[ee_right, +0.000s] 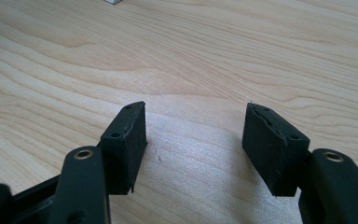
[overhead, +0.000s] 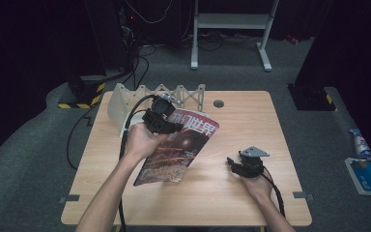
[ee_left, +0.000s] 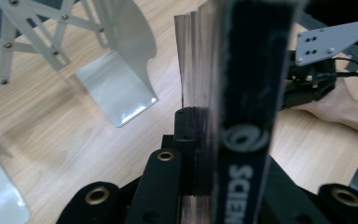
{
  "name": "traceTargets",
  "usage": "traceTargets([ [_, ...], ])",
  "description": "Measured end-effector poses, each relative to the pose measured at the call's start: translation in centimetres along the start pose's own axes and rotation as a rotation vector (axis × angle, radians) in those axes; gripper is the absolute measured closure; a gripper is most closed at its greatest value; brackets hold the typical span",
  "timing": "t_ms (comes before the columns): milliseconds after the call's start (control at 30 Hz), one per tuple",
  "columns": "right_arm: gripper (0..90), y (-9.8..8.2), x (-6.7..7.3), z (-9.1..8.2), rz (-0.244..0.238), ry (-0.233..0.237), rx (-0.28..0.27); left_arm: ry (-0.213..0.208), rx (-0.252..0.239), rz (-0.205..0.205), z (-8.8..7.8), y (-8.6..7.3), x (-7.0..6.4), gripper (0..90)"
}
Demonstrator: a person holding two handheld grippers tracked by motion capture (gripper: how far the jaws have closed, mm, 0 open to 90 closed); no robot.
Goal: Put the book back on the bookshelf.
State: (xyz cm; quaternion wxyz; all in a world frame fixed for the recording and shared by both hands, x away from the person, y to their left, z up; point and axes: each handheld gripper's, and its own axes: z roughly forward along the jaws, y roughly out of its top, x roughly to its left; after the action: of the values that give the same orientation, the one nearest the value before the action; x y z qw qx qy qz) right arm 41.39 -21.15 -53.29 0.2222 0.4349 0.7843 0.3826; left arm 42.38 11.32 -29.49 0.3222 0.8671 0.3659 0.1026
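A magazine (overhead: 178,150) with a dark red cover is lifted at a slant over the middle of the wooden table (overhead: 232,193). My left gripper (overhead: 166,123) is shut on its upper edge. In the left gripper view the magazine (ee_left: 249,84) stands edge-on, its pages fanned, with the left gripper (ee_left: 205,140) clamped on them. My right gripper (overhead: 241,164) rests low on the table to the right, apart from the magazine. In its own view the right gripper (ee_right: 196,135) is open over bare wood with nothing between its pads. It also shows as the right gripper (ee_left: 312,84) behind the magazine.
A white expanding file rack (overhead: 159,94) stands at the table's back left, and its curved dividers (ee_left: 116,79) are just beyond the magazine. A round cable hole (overhead: 218,103) lies at the back centre. Blue packets (overhead: 367,174) lie on the floor at right.
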Motion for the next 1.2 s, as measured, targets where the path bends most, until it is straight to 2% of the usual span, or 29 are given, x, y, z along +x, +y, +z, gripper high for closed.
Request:
traceTargets([
  [333,39.9,0.0,0.0,0.0,0.001,-0.001,0.0,0.042,0.022,-0.021,-0.8,0.1,1.1,83.1],
  [933,39.9,0.0,0.0,0.0,-0.001,-0.003,-0.002,0.068,0.035,-0.07,-2.2,-0.6,3.3,82.8],
  [1200,39.9,0.0,0.0,0.0,0.002,-0.005,-0.002,0.075,0.065,-0.109,-2.4,-0.7,4.9,82.8],
])
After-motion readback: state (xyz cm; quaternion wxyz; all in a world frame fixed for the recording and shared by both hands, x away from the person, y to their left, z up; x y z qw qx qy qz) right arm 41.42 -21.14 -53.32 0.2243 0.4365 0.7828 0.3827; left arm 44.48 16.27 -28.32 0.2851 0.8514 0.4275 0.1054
